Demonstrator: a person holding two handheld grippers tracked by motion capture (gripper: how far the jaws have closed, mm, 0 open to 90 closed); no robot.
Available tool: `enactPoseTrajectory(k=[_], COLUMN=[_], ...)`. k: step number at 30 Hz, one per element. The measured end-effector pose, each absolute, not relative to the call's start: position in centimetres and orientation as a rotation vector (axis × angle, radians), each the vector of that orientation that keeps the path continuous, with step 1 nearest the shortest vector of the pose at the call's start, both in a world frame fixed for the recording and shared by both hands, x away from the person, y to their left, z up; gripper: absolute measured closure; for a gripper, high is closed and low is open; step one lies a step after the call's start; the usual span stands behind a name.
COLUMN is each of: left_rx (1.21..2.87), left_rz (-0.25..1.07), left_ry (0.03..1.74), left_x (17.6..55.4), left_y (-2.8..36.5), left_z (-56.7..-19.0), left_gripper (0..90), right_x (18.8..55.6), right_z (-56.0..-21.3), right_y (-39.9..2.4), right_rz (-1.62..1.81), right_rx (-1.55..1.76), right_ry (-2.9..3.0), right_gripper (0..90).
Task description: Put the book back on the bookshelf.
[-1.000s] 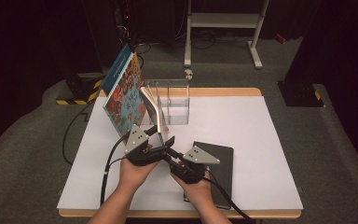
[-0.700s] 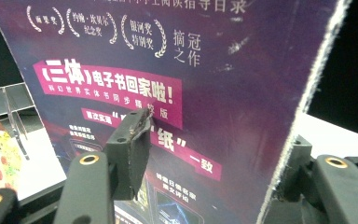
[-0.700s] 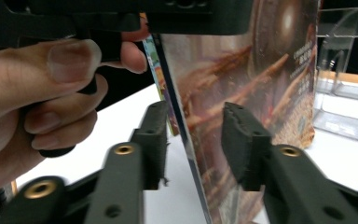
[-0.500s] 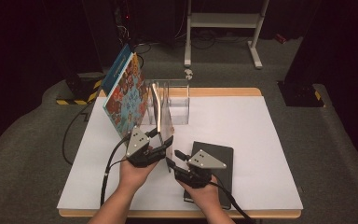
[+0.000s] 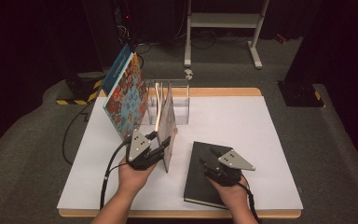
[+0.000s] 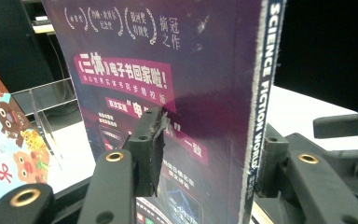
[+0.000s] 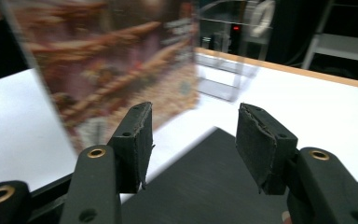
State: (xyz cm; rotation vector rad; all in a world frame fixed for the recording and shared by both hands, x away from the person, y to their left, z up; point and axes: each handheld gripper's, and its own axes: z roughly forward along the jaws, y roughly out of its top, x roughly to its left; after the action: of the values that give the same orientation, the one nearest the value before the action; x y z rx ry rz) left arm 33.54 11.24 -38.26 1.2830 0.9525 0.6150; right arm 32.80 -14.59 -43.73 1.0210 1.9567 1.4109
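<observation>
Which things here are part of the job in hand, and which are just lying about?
In the job:
- left gripper, jaws closing on the upright magazine
- clear acrylic book rack
- right gripper, jaws opening, nothing between them

Lying about:
- black notebook, flat on the table
- colourful picture book, leaning by the rack

On the surface [image 5: 270, 140], a clear rack [image 5: 172, 100] stands at upper centre of the high view. A large book [image 5: 126, 100] leans at the rack's left end. A magazine [image 5: 167, 126] stands on edge below the rack, between the jaws of the left gripper [image 5: 161, 147] at centre left. A flat book [image 5: 204, 173] lies at lower centre, right of the magazine, with the right gripper [image 5: 210, 164] over it. A cart [image 5: 223, 23] stands on the floor at the top, beyond the surface.
</observation>
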Motion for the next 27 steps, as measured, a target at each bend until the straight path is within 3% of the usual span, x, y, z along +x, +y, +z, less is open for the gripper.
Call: enactPoseTrajectory(k=[10, 27], left_rx=[1.287, 1.239], left_rz=[0.630, 0.658], left_ry=[0.973, 1.007], left_x=[33.3, 33.0], left_y=[11.9, 13.9], left_z=[-38.0, -38.0], left_gripper=[63.6, 77.1], right_x=[32.9, 32.4], right_z=[-44.8, -46.0], right_y=[-19.6, -21.4], right_rz=[1.300, 1.293], right_rx=[1.098, 1.172], right_ry=[1.842, 1.821], right_gripper=[45.5, 43.5])
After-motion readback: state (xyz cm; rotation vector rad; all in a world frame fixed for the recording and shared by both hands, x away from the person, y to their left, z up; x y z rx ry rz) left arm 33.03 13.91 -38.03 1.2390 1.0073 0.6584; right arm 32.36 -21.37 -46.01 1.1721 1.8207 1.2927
